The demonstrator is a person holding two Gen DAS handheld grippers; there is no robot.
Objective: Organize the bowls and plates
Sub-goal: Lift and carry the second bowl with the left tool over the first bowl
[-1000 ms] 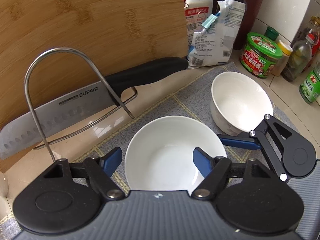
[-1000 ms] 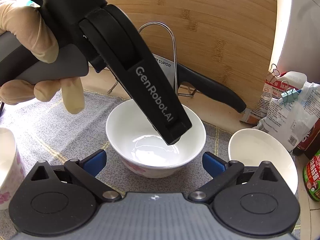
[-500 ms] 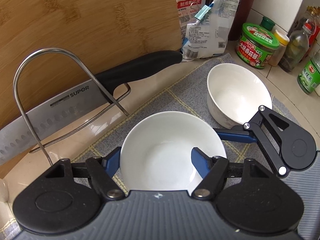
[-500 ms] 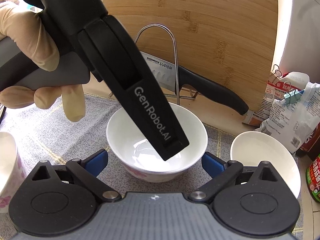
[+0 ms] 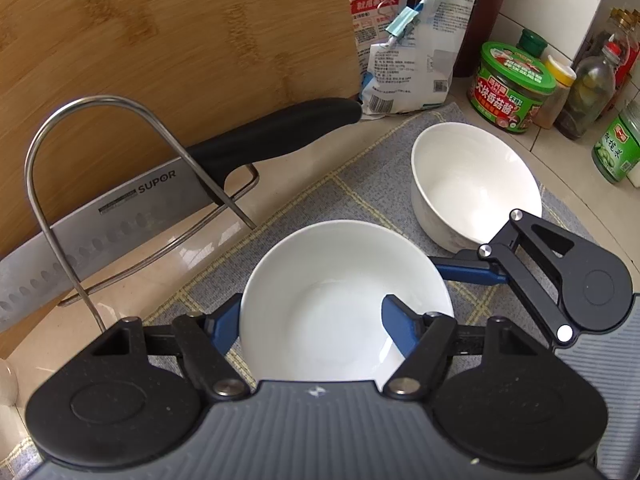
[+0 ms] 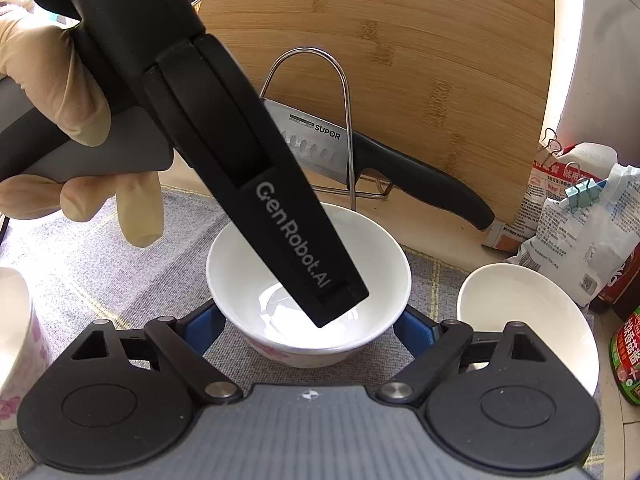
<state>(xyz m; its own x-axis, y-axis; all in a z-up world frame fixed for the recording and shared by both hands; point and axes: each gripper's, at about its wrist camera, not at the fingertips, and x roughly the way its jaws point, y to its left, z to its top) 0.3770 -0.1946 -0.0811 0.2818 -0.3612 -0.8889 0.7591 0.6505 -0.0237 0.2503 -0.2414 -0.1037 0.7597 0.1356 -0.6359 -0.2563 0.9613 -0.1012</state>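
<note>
Your left tongs (image 5: 310, 326): one blue pad inside the near bowl (image 5: 344, 300), one outside its rim, jaws just closing; whether they pinch the rim, you cannot tell. Your right tongs (image 6: 310, 326): straddling that bowl's outer wall, jaws just closing, contact unclear. Near bowl on the grey mat (image 5: 360, 184), tabletop. Second bowl (image 5: 474, 184) just beside.

Two white bowls sit on the grey mat (image 5: 360, 184): one (image 5: 336, 300) near the knife rack (image 5: 120, 184), one (image 5: 472, 184) further right of it. One cleaver (image 5: 132, 204), one bamboo cutting board (image 5: 160, 32), two hand-held grippers.
</note>
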